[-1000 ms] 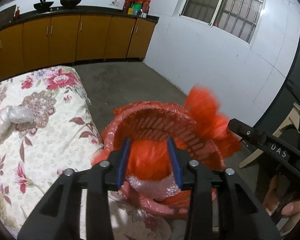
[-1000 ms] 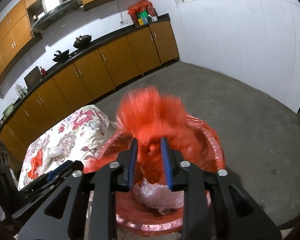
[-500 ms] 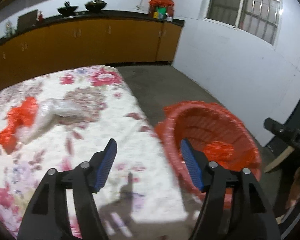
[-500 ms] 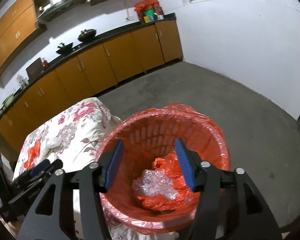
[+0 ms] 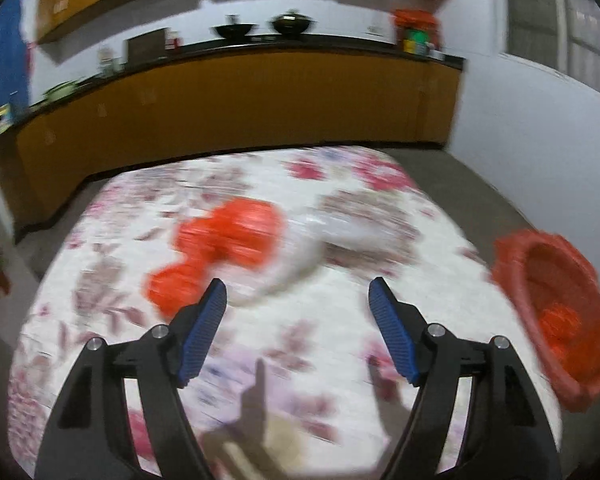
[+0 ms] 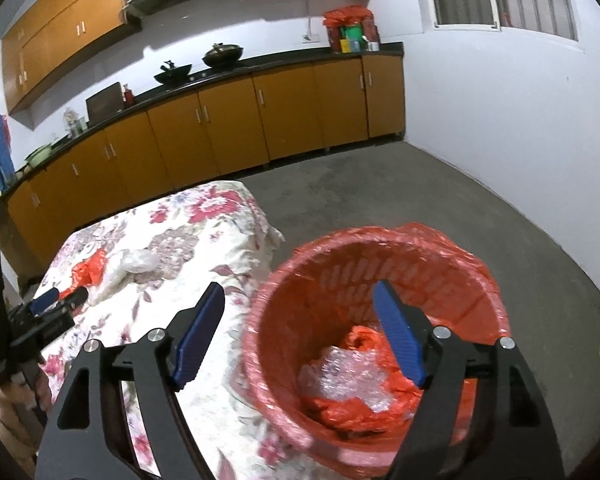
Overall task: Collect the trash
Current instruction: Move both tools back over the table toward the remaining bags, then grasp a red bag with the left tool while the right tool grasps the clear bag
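Since both jaws gape wide and empty, the left gripper (image 5: pixel 298 296) faces red trash (image 5: pixel 224 248) just ahead, the right gripper (image 6: pixel 298 304) overhanging the bin (image 6: pixel 380 236).

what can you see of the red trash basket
The red trash basket is a round, slatted plastic bin lined with a thin red plastic bag folded over its rim. It stands upright beside the floral-covered table, apparently touching the cloth. Inside lie crumpled red plastic and clear bubble wrap. The open right gripper hovers above it.
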The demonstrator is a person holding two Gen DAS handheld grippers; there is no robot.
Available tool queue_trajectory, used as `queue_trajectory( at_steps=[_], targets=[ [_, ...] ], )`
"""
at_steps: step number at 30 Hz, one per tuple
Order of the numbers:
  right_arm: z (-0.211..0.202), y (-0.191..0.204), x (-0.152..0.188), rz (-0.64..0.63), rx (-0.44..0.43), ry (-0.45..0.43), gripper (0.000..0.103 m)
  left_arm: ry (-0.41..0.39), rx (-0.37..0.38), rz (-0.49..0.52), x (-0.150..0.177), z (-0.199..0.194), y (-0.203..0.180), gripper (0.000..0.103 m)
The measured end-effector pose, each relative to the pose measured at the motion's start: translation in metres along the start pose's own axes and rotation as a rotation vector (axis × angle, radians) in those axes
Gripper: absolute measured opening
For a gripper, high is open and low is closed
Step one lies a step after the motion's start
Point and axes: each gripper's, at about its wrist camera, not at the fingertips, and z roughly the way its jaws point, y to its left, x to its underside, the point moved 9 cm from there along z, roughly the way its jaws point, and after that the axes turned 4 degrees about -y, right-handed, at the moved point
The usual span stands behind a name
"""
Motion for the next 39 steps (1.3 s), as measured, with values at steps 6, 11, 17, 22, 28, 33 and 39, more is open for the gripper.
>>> queue_trajectory(
  at_steps=[6, 11, 17, 22, 28, 33, 39],
  targets=[
    [0.015, 0.037, -0.008, -0.027, -0.045, -0.013, 0.077, 0.012, -0.115, -0.071, -0.019, 0.033, 0.066, 0.071],
    [0.033, 0.078, -0.005, -0.083, -0.099, 0.005, 0.077, 0.070, -0.117, -0.060, -0.013, 0.059, 0.076, 0.068],
    [0.050, 0.120, 0.000, -0.135, -0.153, 0.032, 0.077, 0.156, -0.098, -0.105, 0.002, 0.086, 0.087, 0.057],
    [0.059, 0.147, 0.008, -0.175, -0.186, 0.048, 0.077, 0.174, -0.030, -0.145, 0.007, 0.092, 0.090, 0.024],
    [0.072, 0.191, 0.014, -0.223, -0.242, 0.076, 0.077, 0.102, -0.055, -0.174, 0.001, 0.071, 0.114, 0.021],
    [0.093, 0.234, 0.023, -0.269, -0.291, 0.108, 0.070, 0.044, -0.118, -0.227, -0.001, 0.044, 0.150, 0.021],
    [0.137, 0.265, 0.045, -0.255, -0.292, 0.213, 0.060, 0.013, -0.170, -0.273, 0.003, 0.023, 0.179, 0.022]
  ],
)
